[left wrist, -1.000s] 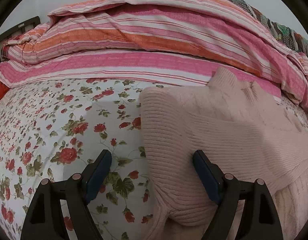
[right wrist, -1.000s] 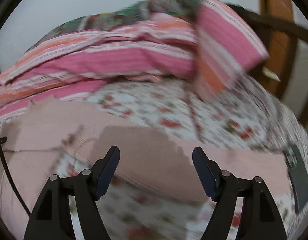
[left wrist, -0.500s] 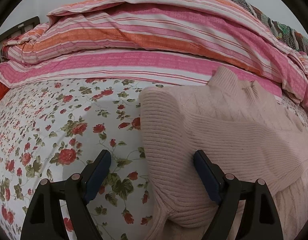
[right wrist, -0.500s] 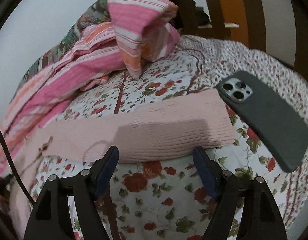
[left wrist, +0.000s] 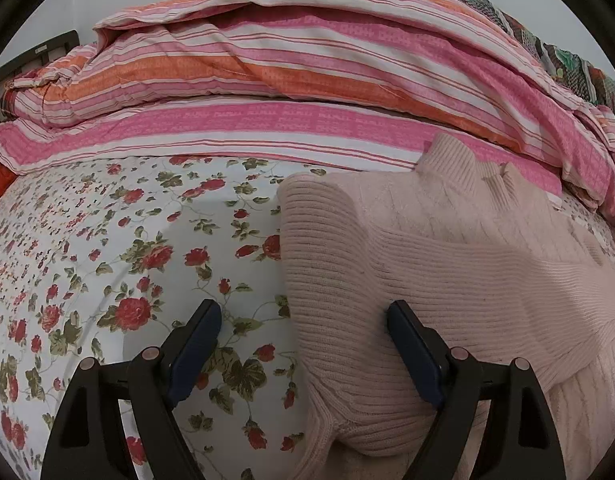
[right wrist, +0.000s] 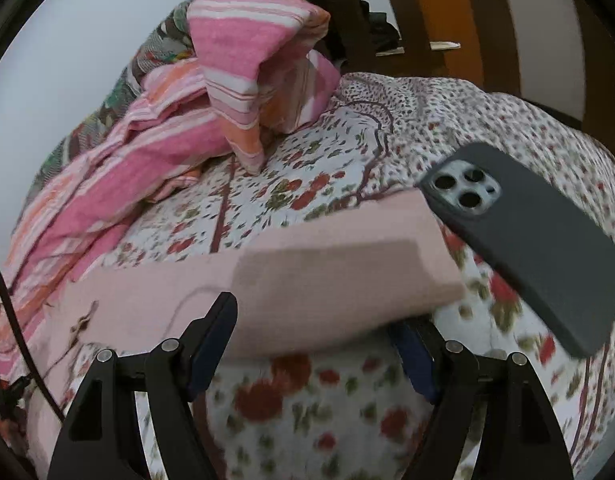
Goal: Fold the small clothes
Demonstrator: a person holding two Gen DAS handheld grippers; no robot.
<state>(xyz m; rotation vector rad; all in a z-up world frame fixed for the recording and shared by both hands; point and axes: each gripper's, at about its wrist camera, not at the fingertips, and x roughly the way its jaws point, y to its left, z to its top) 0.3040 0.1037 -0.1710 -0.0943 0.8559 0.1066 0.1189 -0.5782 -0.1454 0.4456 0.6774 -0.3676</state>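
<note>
While the pink sweater point(left wrist: 447, 264) lies spread on the flowered bedsheet point(left wrist: 107, 240) | left gripper point(left wrist: 303, 344) jaws apart over its folded sleeve edge | right gripper point(right wrist: 311, 340) jaws closing around the other sleeve point(right wrist: 307, 276), beside a dark phone point(right wrist: 539, 240).

The right gripper point(right wrist: 313, 320) points down at a bed covered with a floral sheet point(right wrist: 307, 408). Its dark fingers point(right wrist: 211, 336) stand apart, one on each side of the near edge of a pink knit sleeve point(right wrist: 307, 280) that lies flat across the sheet; the right finger sits partly under the sleeve's edge, and no pad presses the cloth. A dark phone point(right wrist: 527, 248) lies camera-side up just right of the sleeve's end. A striped pink and orange quilt point(right wrist: 147, 152) is heaped at the far left. A black cable point(right wrist: 15, 320) runs down the left edge.
</note>
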